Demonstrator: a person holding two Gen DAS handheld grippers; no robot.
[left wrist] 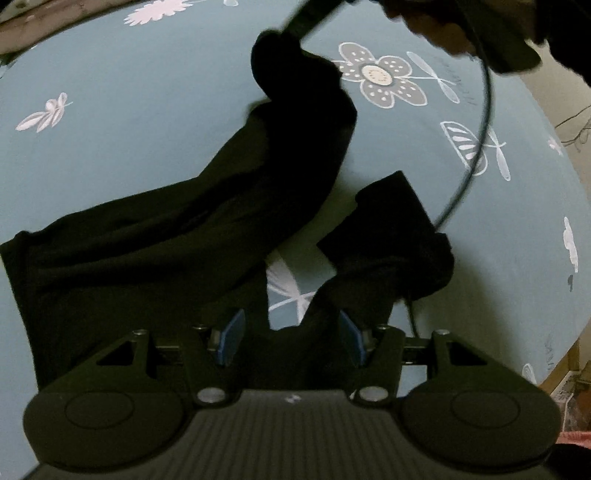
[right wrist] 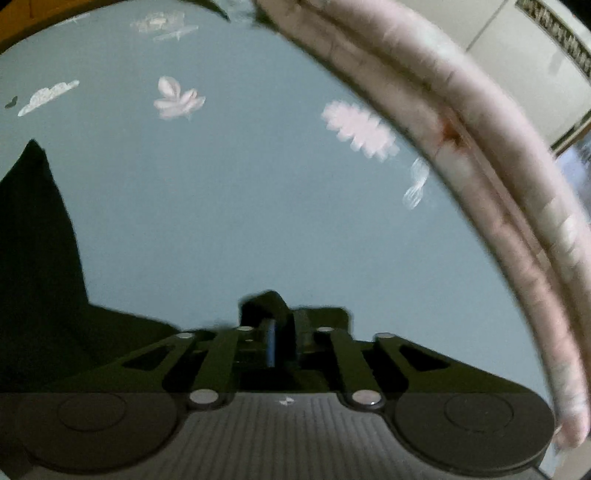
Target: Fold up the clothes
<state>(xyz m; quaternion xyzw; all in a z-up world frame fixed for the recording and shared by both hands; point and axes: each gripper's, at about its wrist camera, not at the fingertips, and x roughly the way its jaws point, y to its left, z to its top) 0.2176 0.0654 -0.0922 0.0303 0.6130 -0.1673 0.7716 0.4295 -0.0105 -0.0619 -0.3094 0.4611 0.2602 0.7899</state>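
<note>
Left wrist view shows your left gripper (left wrist: 291,338) with its blue pads (left wrist: 232,338) spread apart and black cloth bunched between them, so the jaws are released, not pinching. That black garment (left wrist: 155,236) lies on the blue bedsheet (left wrist: 129,122), which is printed with pale flowers. Most of the fabric spreads toward 9 o'clock, one long section rises toward 12 o'clock, and another bunches up toward 2 o'clock. At 12 o'clock your right gripper (left wrist: 310,16) meets the raised tip of that long section, with your hand (left wrist: 436,33) blurred just beside it at 1 o'clock. A thin black cable (left wrist: 484,122) arcs down at 2 o'clock.

Right wrist view shows your right gripper (right wrist: 280,332) clenched on a fold of the black garment (right wrist: 40,258), the dark cloth humped over the closed pads. The rest of the fabric trails off toward 9 o'clock over the bedsheet (right wrist: 221,203). A pink rolled blanket (right wrist: 480,166) curves along the sheet's edge from 12 to 4 o'clock
</note>
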